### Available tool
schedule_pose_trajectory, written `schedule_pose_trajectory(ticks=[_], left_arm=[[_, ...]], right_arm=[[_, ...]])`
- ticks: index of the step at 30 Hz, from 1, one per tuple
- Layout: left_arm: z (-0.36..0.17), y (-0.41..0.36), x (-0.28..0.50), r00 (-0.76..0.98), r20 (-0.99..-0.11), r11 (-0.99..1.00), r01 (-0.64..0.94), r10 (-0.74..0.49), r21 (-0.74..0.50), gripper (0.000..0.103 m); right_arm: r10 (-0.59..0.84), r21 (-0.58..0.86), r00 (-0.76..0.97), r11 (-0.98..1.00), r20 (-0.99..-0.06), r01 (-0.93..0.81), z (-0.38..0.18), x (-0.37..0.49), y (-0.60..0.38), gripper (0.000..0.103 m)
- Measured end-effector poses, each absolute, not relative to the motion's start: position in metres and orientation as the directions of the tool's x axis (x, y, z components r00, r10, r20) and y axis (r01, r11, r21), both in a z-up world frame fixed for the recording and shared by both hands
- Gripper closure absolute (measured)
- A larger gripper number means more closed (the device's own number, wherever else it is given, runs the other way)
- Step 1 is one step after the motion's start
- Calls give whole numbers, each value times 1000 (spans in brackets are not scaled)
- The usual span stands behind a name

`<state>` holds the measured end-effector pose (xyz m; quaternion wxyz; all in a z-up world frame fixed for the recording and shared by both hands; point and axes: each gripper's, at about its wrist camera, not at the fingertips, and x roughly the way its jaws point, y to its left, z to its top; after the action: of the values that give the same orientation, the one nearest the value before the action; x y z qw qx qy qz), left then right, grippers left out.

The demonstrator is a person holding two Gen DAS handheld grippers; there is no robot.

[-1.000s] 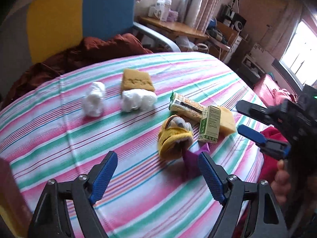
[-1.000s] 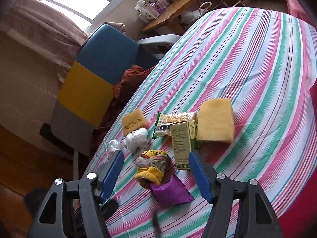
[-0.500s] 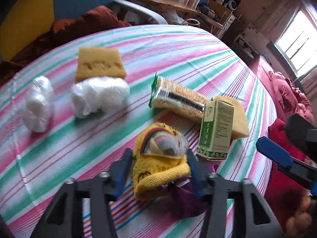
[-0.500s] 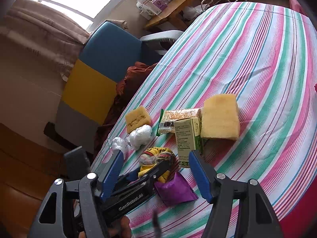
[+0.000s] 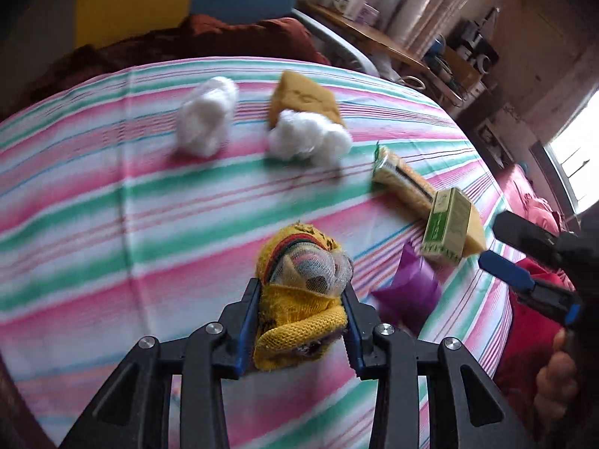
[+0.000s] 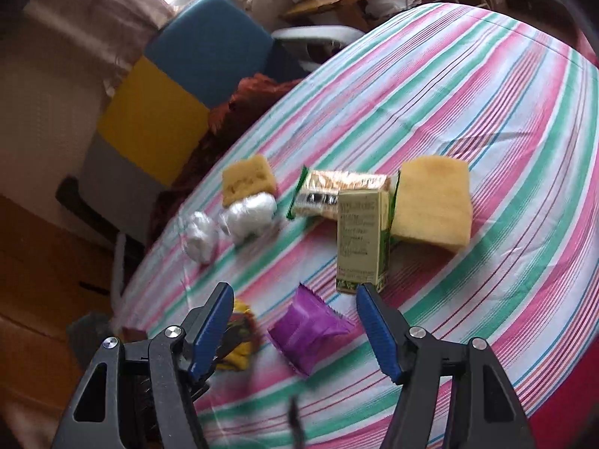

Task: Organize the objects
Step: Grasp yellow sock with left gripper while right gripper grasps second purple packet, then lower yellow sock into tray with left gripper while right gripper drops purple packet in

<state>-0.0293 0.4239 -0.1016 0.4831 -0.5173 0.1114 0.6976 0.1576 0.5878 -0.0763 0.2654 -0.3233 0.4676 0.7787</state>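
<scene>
Yellow knitted sock bundle (image 5: 299, 299) sits clamped between the left gripper (image 5: 299, 321) pads, whose jaws have just been closing on it, at the striped tabletop's (image 5: 112, 205) near edge; its long axis runs away from the camera, netted end far. Right gripper (image 6: 295, 329) stands apart over a purple foil packet (image 6: 307, 331).

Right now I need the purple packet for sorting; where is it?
In the right wrist view, the purple packet lies on the striped cloth between the open right tongs, just below the green carton.
</scene>
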Motion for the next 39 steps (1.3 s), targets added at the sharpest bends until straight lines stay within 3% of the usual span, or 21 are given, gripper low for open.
schedule_pose_trajectory(ticks=[12,22,27,29,31,39], left_arm=[[-105,371,18,-97,-828,-484,-846,552,-224,64],[-108,370,15,-85,-811,-484,-836,579,-258,64],[-108,369,15,-89,-810,-488,-835,579,-257,63],[-108,369,16,-93,-811,-485,-839,577,-248,63],[-108,368,16,-96,-810,-483,-841,578,-245,65],[-96,357,18,-108,-806,-498,-830,582,-249,72]], right_arm=[[-110,571,-574,-361,-811,-737,-112,134,576,34],[-55,515,-528,-327,-847,-792,-127,124,587,35],[-8,425,-465,-422,-885,-801,-123,113,579,43],[16,373,-432,-473,-902,-798,-122,108,574,59],[18,354,-423,-516,-906,-780,-121,103,569,65],[65,313,-454,-638,-889,-704,-104,96,549,67]])
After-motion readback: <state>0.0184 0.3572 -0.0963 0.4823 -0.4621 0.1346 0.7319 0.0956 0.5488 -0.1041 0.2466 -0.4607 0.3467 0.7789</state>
